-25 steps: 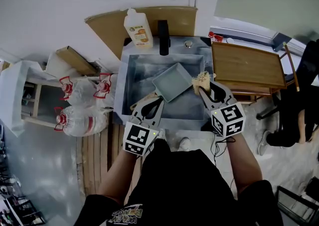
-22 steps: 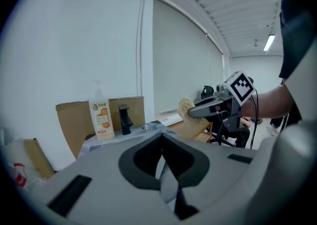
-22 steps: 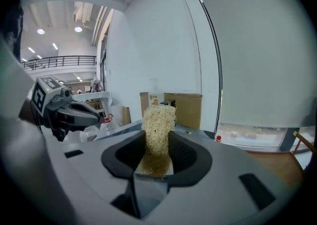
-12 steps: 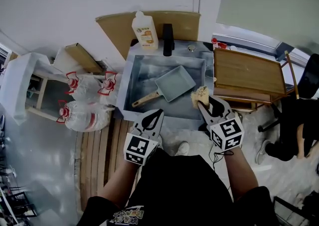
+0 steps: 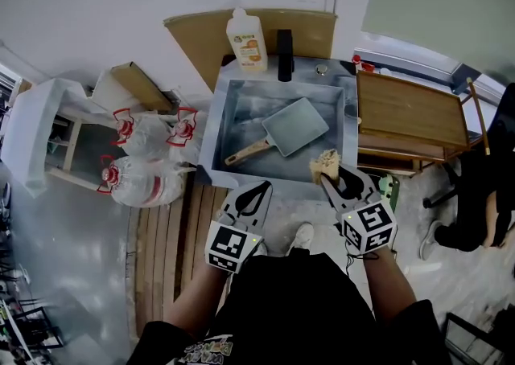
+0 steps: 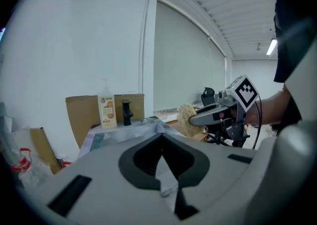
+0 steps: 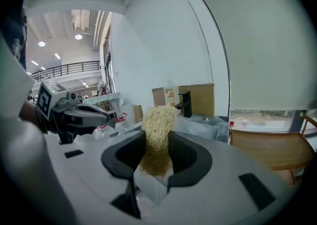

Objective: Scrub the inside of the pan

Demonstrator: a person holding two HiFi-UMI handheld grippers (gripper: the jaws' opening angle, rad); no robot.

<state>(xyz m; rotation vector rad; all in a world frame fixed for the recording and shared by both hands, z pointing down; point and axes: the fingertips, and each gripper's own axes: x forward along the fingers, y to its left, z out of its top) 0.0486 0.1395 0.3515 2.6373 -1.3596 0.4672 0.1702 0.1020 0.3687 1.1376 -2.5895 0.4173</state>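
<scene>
left gripper [image 5: 262, 187] fingers closed, empty | right gripper [image 5: 328, 178] fingers clamp scrubber [image 5: 324, 164] | risk: unheld pan [image 5: 296, 125] skids in sink [image 5: 229, 110] under scrubbing

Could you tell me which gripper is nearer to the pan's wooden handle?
Left. The left gripper is just in front of the handle, outside the sink; the right gripper, clamping the scrubber, is farther right.

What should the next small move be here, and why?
Probably bring the right gripper forward to set its scrubber inside the pan: the jaws are clamped on the scrubber, but the gripper hangs short of the sink, and the pan lies untouched in it.
</scene>
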